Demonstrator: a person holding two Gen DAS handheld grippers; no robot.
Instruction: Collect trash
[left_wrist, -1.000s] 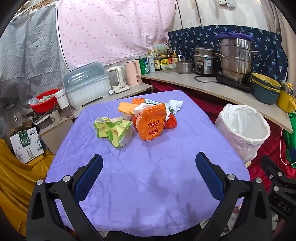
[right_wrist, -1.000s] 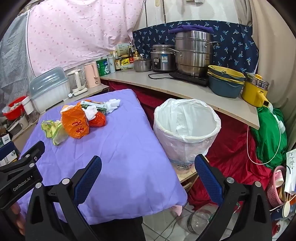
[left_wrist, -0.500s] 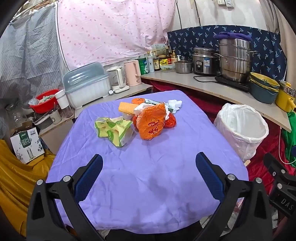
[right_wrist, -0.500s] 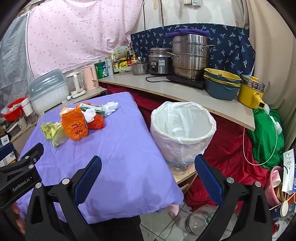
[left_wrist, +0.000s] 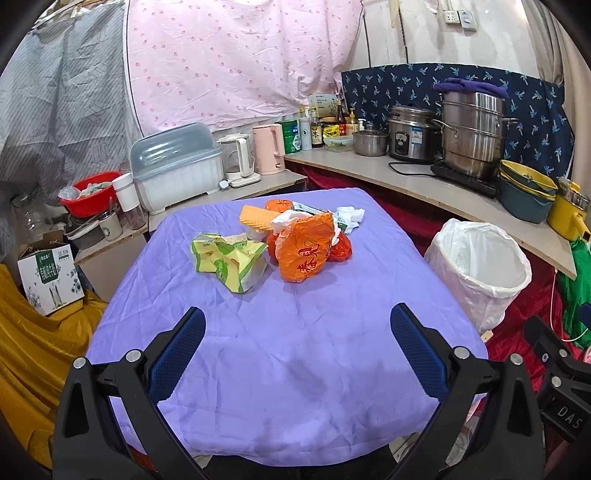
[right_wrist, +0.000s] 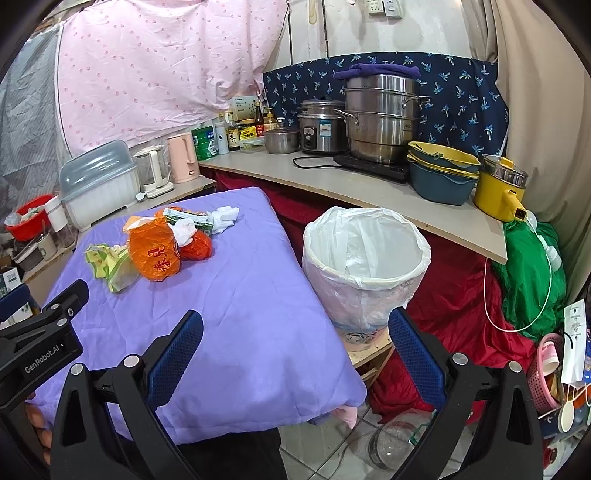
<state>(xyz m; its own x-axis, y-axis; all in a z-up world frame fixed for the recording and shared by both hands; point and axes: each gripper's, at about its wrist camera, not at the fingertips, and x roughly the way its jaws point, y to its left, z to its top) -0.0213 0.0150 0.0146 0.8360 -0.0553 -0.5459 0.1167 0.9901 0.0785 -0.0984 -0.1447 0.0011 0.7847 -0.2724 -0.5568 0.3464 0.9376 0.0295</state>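
Observation:
A heap of trash lies at the far middle of the purple-covered table (left_wrist: 295, 350): an orange plastic bag (left_wrist: 304, 251), a yellow-green wrapper (left_wrist: 231, 258), a yellow wafer-like piece (left_wrist: 256, 218), white tissue (left_wrist: 351, 214) and a small red bag (left_wrist: 341, 249). A bin with a white liner (left_wrist: 480, 266) stands right of the table. My left gripper (left_wrist: 297, 325) hovers open over the near table, well short of the heap. My right gripper (right_wrist: 295, 328) is open between the table's right edge and the bin (right_wrist: 365, 266). The orange bag (right_wrist: 153, 254) and wrapper (right_wrist: 110, 264) also show at the right wrist view's left.
A counter (left_wrist: 424, 184) behind carries pots, a rice cooker, stacked bowls and bottles. A dish box (left_wrist: 177, 166), kettles and a red basin (left_wrist: 92, 192) sit at the back left. A cardboard box (left_wrist: 50, 273) stands left; an empty bottle (right_wrist: 395, 439) lies on the floor.
Both grippers have pulled back and risen slightly, so the table and bin look a little farther off. The trash has not moved and both jaws stay open.

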